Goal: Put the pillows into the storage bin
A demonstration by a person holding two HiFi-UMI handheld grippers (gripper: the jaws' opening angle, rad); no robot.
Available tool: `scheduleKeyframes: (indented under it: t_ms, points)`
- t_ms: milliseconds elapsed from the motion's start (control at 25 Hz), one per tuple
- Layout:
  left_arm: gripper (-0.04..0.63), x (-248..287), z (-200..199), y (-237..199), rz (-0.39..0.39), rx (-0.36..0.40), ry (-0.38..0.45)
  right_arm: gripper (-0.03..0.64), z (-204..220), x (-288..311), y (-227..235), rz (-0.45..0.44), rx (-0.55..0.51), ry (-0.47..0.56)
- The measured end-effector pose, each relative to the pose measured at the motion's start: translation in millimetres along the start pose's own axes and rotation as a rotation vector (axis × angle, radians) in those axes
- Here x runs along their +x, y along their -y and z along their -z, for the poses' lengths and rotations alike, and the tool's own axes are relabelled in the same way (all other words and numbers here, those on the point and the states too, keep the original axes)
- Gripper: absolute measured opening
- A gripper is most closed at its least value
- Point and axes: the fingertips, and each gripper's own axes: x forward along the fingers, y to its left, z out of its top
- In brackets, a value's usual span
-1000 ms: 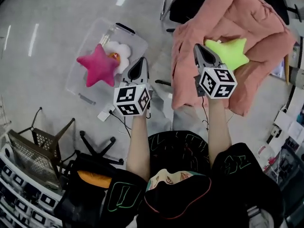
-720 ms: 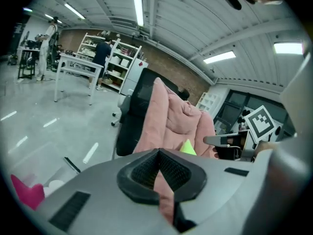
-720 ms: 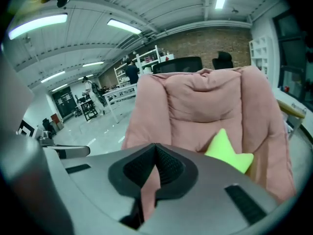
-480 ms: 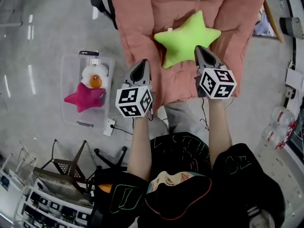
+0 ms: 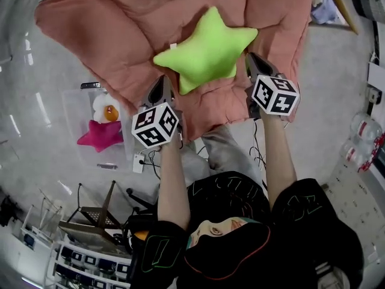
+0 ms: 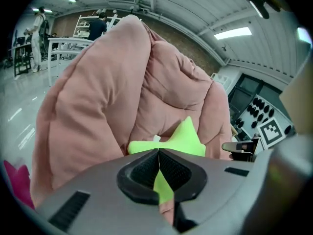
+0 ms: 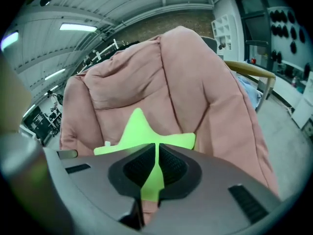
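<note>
A lime-green star pillow (image 5: 204,50) lies on a pink quilt (image 5: 114,23) draped over a chair. My left gripper (image 5: 160,84) is shut and empty, just below the star's lower left point. To the star's right is my right gripper (image 5: 252,59), also shut and empty. In the left gripper view the shut left gripper (image 6: 159,151) points at the star (image 6: 188,138); in the right gripper view the right gripper (image 7: 157,145) does the same (image 7: 137,129). The clear storage bin (image 5: 73,116) stands on the floor at left, holding a magenta star pillow (image 5: 99,136) and a white egg-like pillow (image 5: 107,110).
A power strip (image 5: 139,161) with cables lies on the floor beside the bin. A folding stool (image 5: 90,218) and a shelf rack (image 5: 90,267) stand at lower left. Bottles (image 5: 364,140) sit at the right edge. People stand far off (image 6: 39,21).
The view has swung toward the chair: the green star now sits between and ahead of both grippers, and the bin has slid to the left edge. Both grippers stayed shut.
</note>
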Motion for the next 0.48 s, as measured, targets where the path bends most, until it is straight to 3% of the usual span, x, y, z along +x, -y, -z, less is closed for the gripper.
scheduleKeyframes:
  t_ms: [80, 160, 280, 480]
  points:
    - [0.017, 25, 5, 10, -0.019, -0.034, -0.012, 0.032, 0, 13, 36, 0.012, 0.04, -0.014]
    - [0.061, 43, 14, 8, -0.026, -0.104, -0.022, 0.121, 9, 30, 57, -0.005, 0.122, -0.038]
    - [0.16, 64, 22, -3, -0.035, -0.163, -0.031, 0.244, 25, 63, 69, -0.042, 0.255, -0.08]
    - [0.287, 92, 27, -10, -0.056, -0.3, -0.013, 0.342, 31, 98, 81, -0.071, 0.407, -0.094]
